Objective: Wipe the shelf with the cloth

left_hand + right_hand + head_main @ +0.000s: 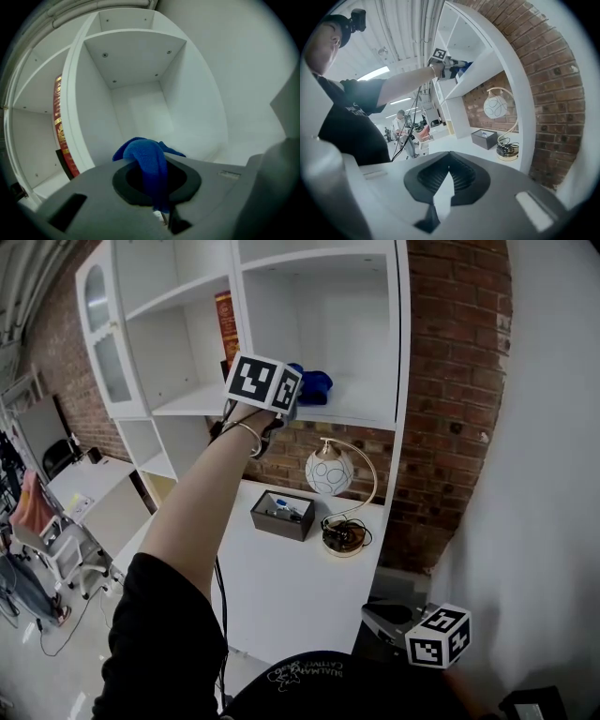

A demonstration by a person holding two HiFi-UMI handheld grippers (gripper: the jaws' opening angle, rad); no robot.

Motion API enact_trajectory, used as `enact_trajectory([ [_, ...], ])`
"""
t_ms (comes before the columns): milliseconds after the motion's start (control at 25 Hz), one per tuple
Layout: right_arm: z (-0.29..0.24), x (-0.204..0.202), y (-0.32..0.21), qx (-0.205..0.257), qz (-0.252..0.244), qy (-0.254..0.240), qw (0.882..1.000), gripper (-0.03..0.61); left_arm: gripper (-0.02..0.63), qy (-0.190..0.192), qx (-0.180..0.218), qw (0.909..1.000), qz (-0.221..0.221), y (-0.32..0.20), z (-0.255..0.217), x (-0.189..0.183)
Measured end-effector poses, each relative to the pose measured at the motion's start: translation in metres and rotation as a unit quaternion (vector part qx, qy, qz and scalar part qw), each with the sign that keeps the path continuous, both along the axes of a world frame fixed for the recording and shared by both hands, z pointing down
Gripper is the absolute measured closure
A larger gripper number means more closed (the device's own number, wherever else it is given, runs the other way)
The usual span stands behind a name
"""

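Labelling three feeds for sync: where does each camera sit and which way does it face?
Head view: on the person's head, facing the shelf unit; shows left arm, left tool, right tool.
Left gripper view: on the left tool, looking into a shelf compartment; jaws grip the blue cloth.
Right gripper view: on the right tool, held low, looking up at the person.
Shared: head and right gripper views both show the left tool and lamp.

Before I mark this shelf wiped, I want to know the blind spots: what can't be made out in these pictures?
- Where the cloth meets the shelf: in the left gripper view, the left gripper's own body blocks it; in the head view, its marker cube covers it.
- Red book's title: too small and blurred in both views.
- Dark box's contents: too small in the head view.
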State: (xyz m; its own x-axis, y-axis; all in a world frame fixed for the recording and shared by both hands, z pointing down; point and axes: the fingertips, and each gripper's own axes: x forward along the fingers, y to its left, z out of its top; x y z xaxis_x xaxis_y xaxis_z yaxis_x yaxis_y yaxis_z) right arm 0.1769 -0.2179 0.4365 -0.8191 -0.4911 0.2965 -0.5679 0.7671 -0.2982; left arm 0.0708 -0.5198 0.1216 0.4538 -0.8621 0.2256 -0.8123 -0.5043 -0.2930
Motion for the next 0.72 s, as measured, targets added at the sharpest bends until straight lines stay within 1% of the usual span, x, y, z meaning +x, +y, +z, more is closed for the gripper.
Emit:
enact_trajectory([
  [120,0.007,0.013,-0.012,-0.011,0.041,0.002,0.999,0.572,0.597,0.009,-0.002,0.9998,-0.018,-0.003,0.005,-0.022],
  [280,0.007,0.019,-0.016,-0.01,0.054,0.004,0.998,0.572,0.597,0.013,-0.033,0.9991,-0.023,-0.007,0.02,-0.034],
  [320,0.008,0.022,-0.018,-0.012,0.061,0.008,0.998,0.572,0.597,0.011,-0.038,0.999,-0.022,-0.008,0.024,-0.035],
  [400,0.015,0.033,-0.026,-0.031,0.093,0.014,0.995,0.572,0.597,0.012,-0.043,0.9988,-0.021,-0.008,0.028,-0.035],
  [480,0.026,0.049,-0.034,-0.063,0.134,0.013,0.989,0.572,0.597,0.019,-0.049,0.9984,-0.02,-0.008,0.03,-0.033],
  [560,0.033,0.059,-0.04,-0.083,0.163,0.013,0.983,0.572,0.597,0.019,-0.051,0.9983,-0.02,-0.007,0.03,-0.029],
  [640,0.035,0.063,-0.043,-0.086,0.173,0.017,0.981,0.577,0.598,0.014,-0.045,0.9986,-0.022,-0.006,0.029,-0.023],
  [720,0.034,0.063,-0.044,-0.084,0.169,0.015,0.982,0.581,0.6,0.011,-0.043,0.9988,-0.022,-0.004,0.029,-0.017],
])
